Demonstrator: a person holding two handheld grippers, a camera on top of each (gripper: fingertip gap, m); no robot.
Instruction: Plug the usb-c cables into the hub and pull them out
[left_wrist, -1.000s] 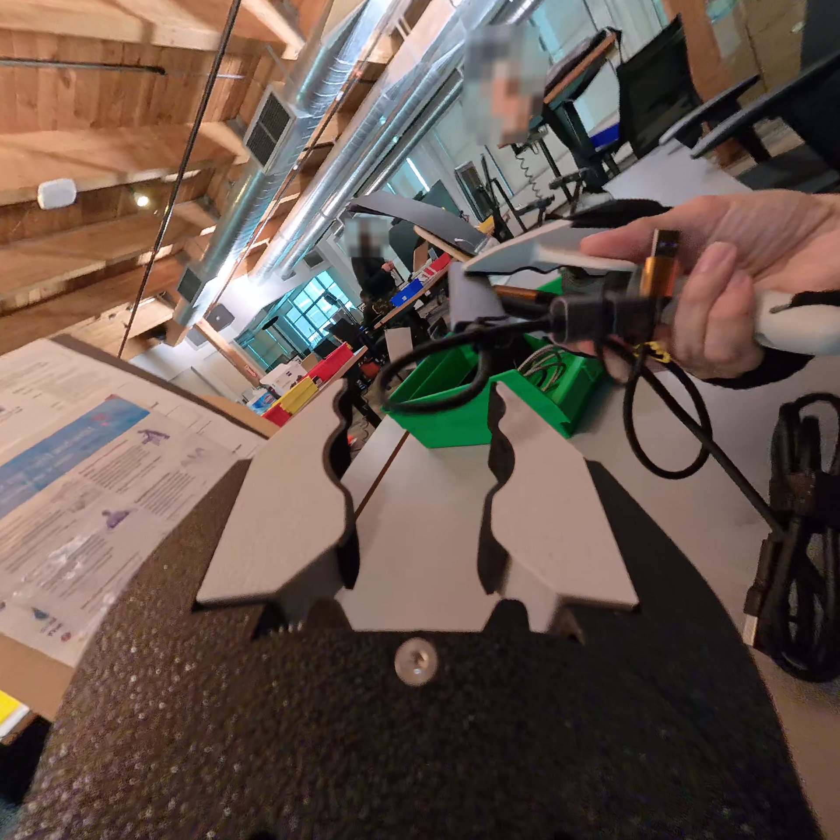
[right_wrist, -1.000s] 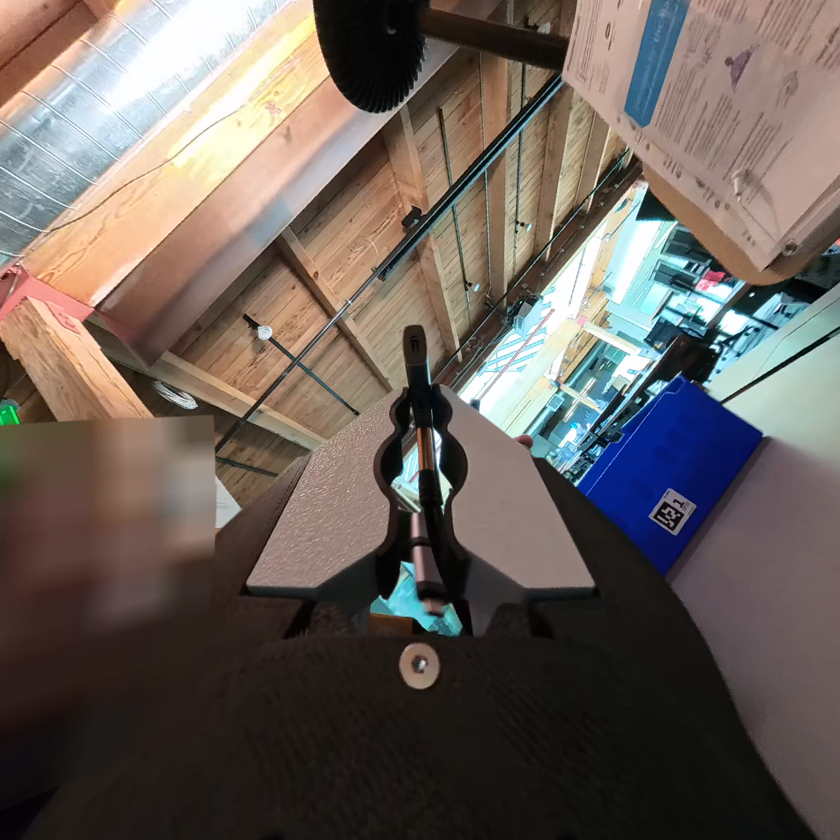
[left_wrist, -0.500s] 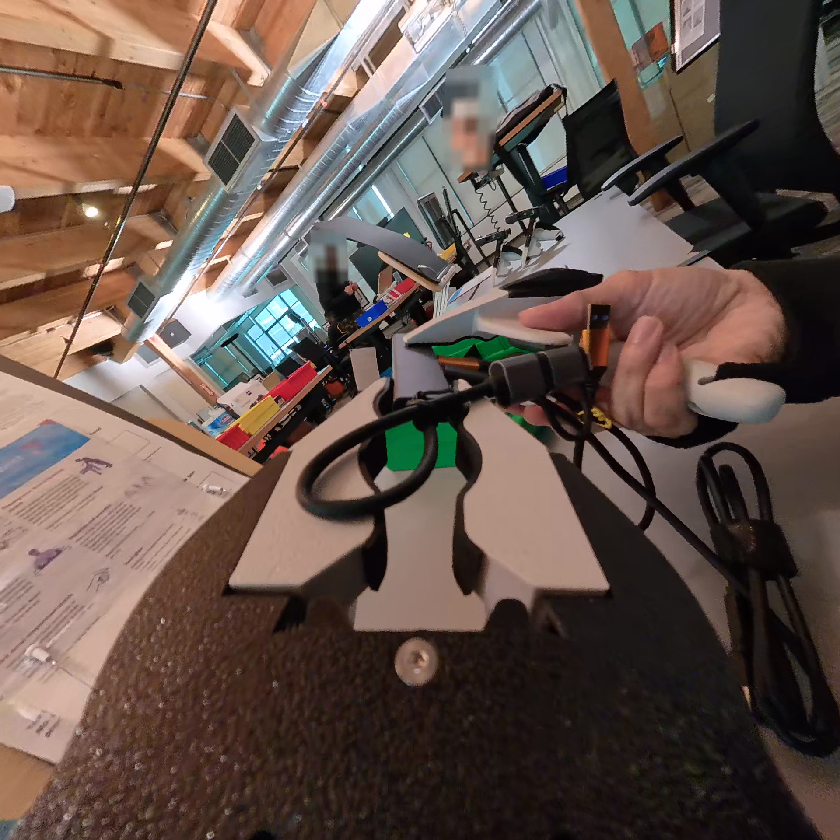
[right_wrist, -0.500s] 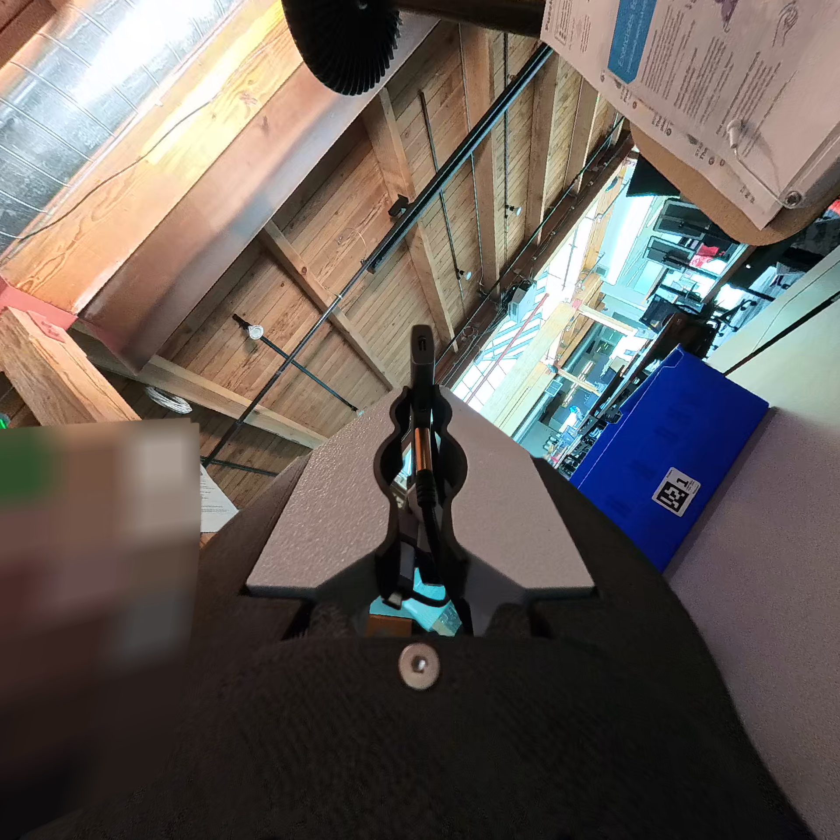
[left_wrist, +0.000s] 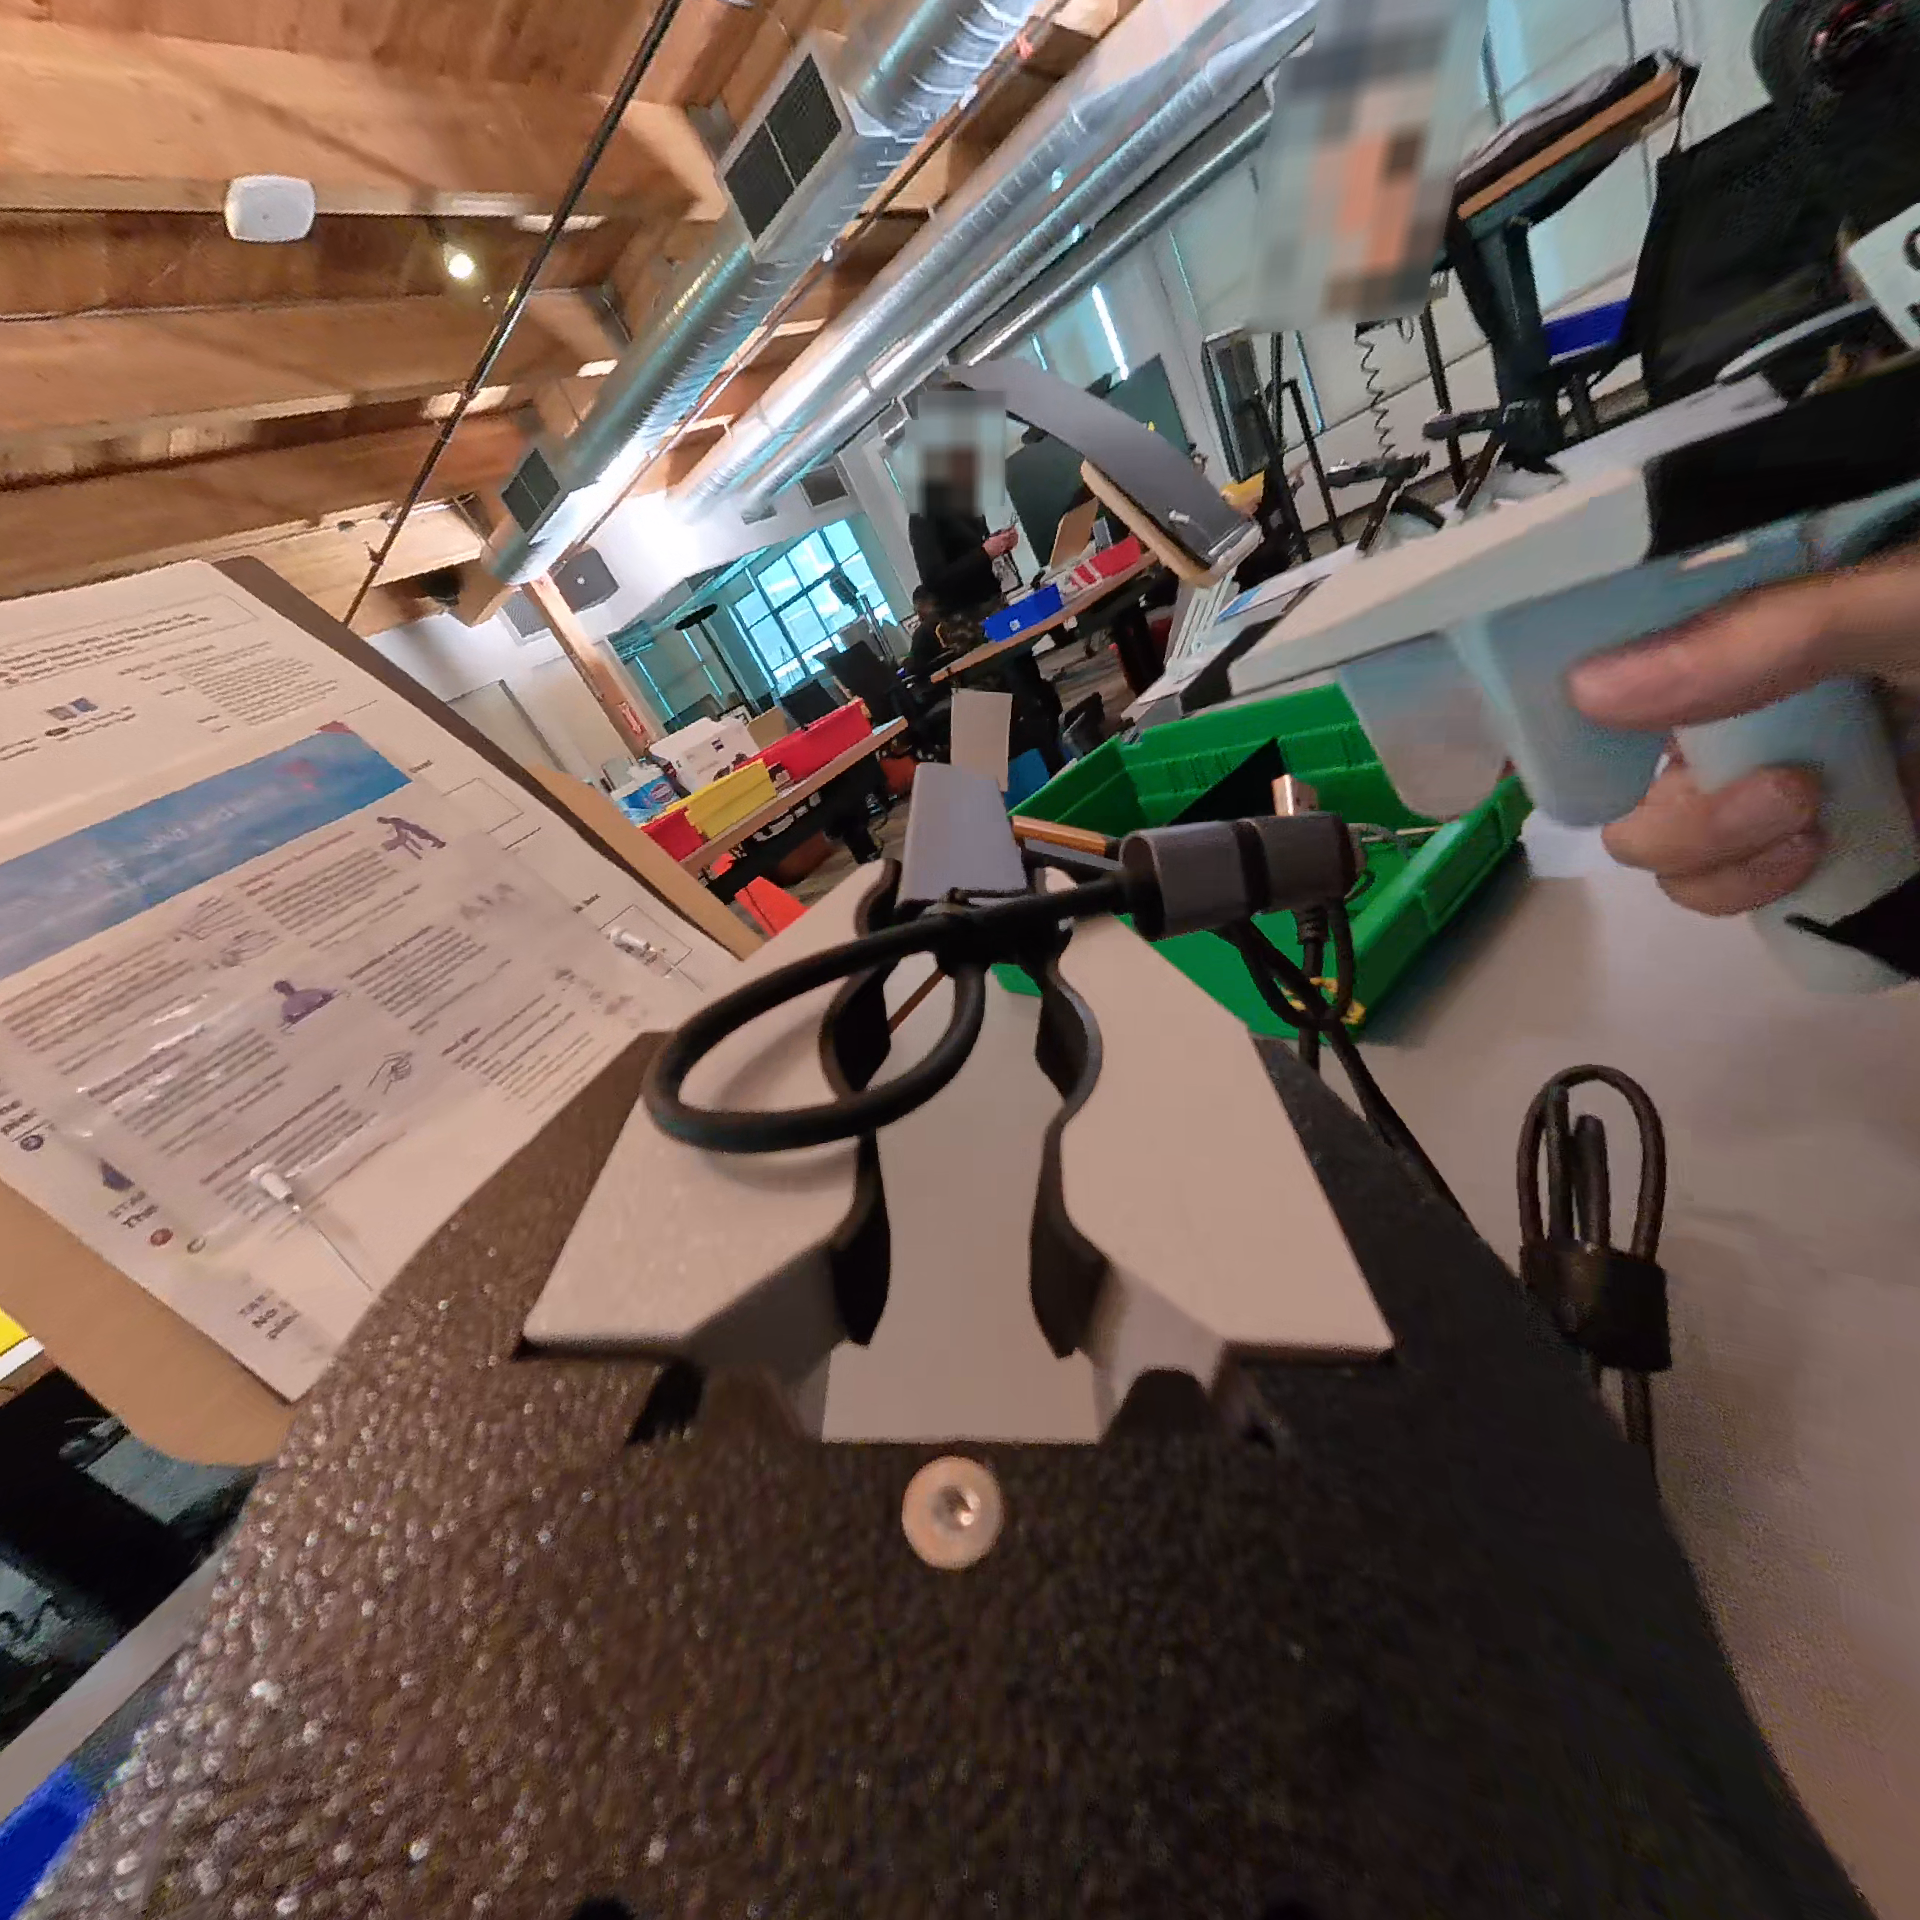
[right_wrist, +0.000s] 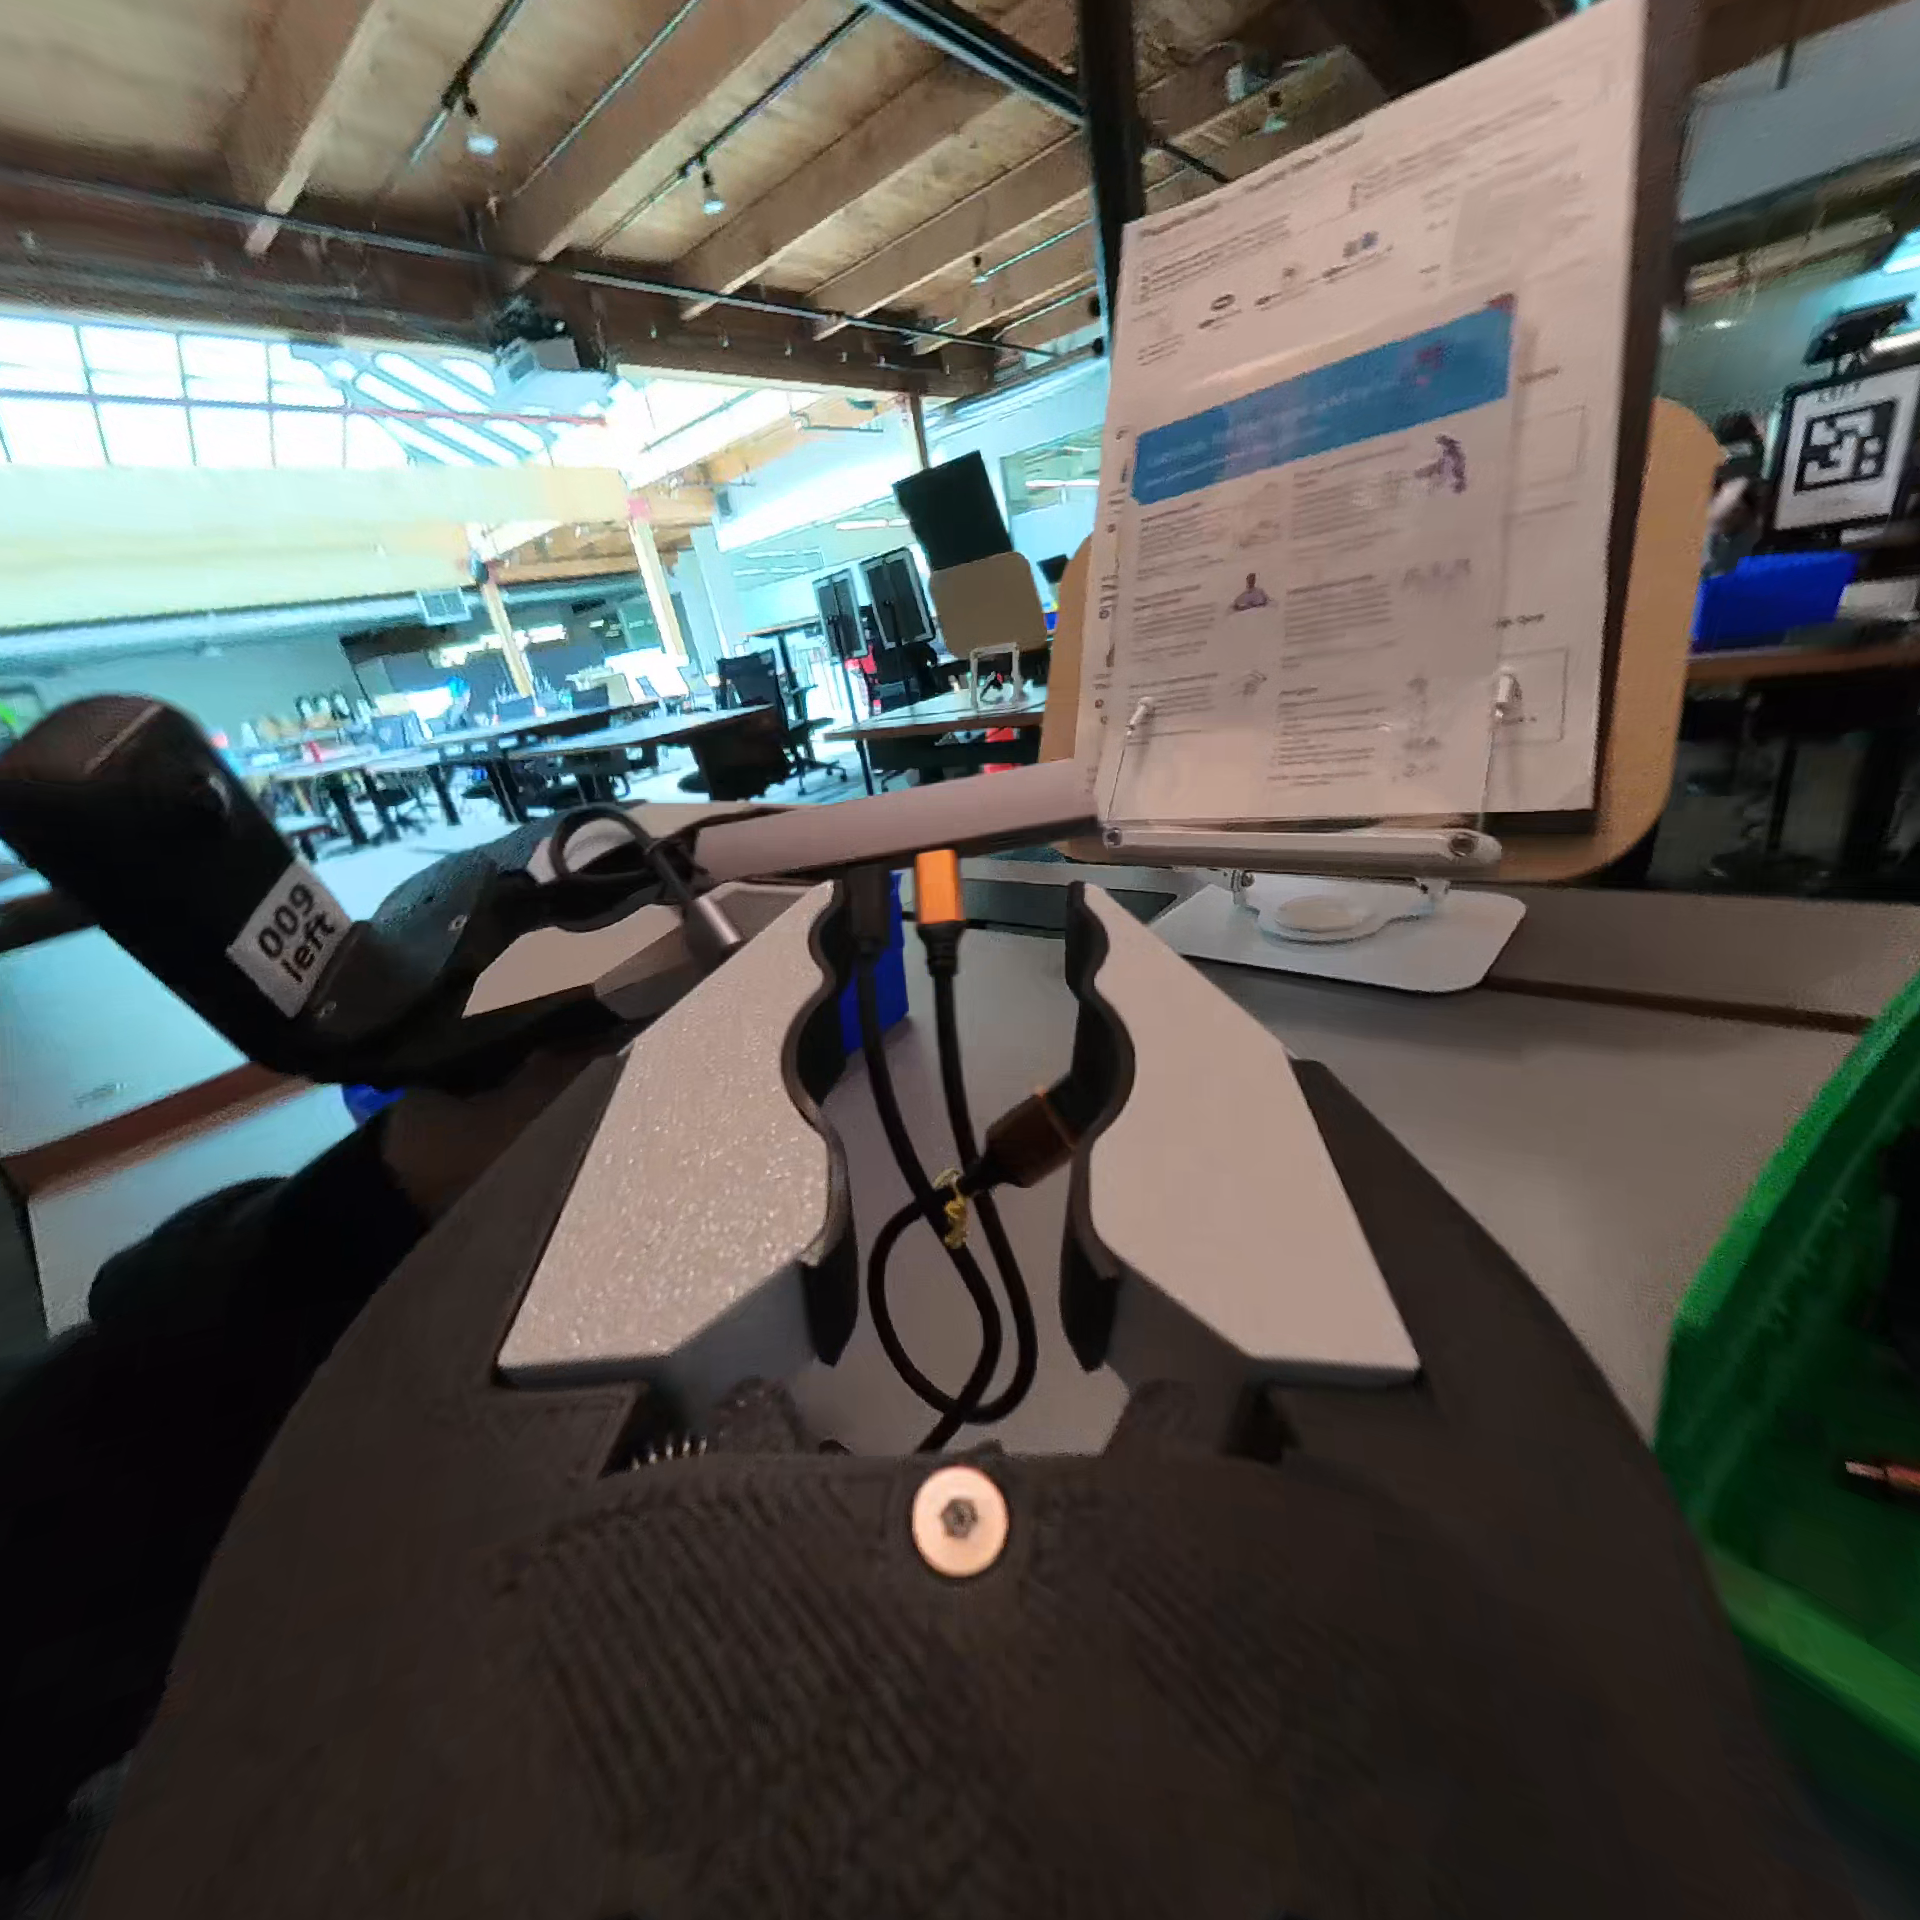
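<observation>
The left tongs (left_wrist: 961, 935) pinch the hub (right_wrist: 894, 826) by its lead at twelve o'clock, the right tongs (right_wrist: 951, 935) gape around its two plugged cables (right_wrist: 940, 1049), so a crooked tug could twist the hub free.

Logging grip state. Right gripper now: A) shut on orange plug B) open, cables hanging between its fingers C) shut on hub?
B: the right gripper is open, its fingers well apart, and the cables hang between them below the hub.
</observation>
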